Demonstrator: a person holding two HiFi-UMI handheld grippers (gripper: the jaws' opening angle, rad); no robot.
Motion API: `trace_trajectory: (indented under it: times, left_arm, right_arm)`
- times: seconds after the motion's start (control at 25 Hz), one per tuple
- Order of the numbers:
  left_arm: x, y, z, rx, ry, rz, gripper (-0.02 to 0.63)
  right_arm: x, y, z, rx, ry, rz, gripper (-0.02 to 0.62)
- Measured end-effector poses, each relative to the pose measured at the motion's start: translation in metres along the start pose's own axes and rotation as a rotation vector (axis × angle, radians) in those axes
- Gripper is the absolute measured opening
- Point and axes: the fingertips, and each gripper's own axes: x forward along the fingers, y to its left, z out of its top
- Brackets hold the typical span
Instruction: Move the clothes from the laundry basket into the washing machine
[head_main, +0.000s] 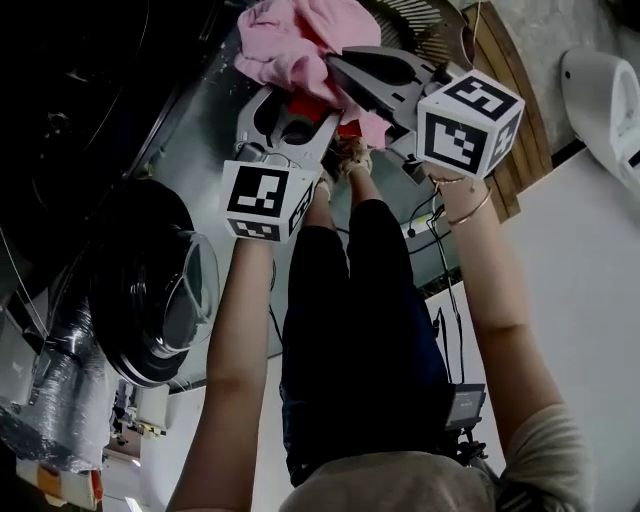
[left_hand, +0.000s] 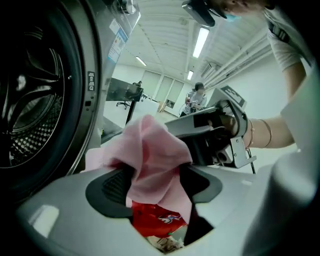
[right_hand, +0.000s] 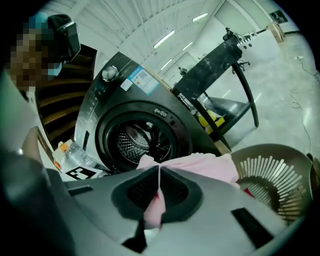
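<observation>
A pink garment (head_main: 300, 40) hangs between both grippers, in front of the washing machine's open drum (right_hand: 140, 142) and above the laundry basket (right_hand: 270, 180). My right gripper (right_hand: 159, 175) is shut on a thin fold of the pink garment (right_hand: 210, 165). The jaws of my left gripper (left_hand: 155, 175) stand apart, with a bunch of the pink garment (left_hand: 152, 150) lying loose between them. A red garment (left_hand: 155, 220) shows below the left jaws. In the head view the left gripper (head_main: 300, 100) sits just left of the right gripper (head_main: 338, 72). The machine's door (head_main: 165, 290) stands open.
The person's legs (head_main: 350, 300) stand beside the basket (head_main: 430, 25). A wooden pallet (head_main: 510, 90) and a white fixture (head_main: 600, 90) lie to the right. Cables (head_main: 440, 270) trail on the floor. A black frame (right_hand: 220, 65) stands right of the machine, and plastic-wrapped items (right_hand: 70, 152) left of it.
</observation>
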Motion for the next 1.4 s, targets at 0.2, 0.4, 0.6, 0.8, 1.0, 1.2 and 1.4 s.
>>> trace_trajectory:
  times: [0.2,0.4,0.6,0.8,1.0,1.2,1.4]
  left_arm:
    - [-0.005,0.002,0.018,0.022,-0.024,0.037,0.31]
    - [-0.026,0.0,0.046,0.109,-0.142,0.022,0.261]
    - [-0.043,0.012,0.047,0.16,-0.129,0.139,0.069]
    - [-0.074,0.072,0.033,0.058,-0.119,0.344,0.067]
    - [-0.09,0.15,0.021,0.0,-0.127,0.574,0.067]
    - [-0.089,0.213,0.032,0.027,-0.157,0.752,0.067]
    - [-0.091,0.269,0.05,0.029,-0.171,0.825,0.067]
  right_arm:
    - [0.002,0.065,0.003,-0.073,0.087,0.136,0.012]
    - [-0.004,0.101,0.004,-0.018,0.056,0.259,0.012]
    - [0.005,0.108,0.003,-0.076,0.013,0.259,0.014]
    - [0.011,0.081,-0.011,-0.08,-0.011,0.138,0.014]
    - [0.016,0.047,-0.046,-0.016,0.018,0.034,0.014]
    - [0.022,0.03,-0.057,0.018,-0.003,0.028,0.014]
    - [0.037,0.022,-0.058,0.053,-0.018,0.034,0.014]
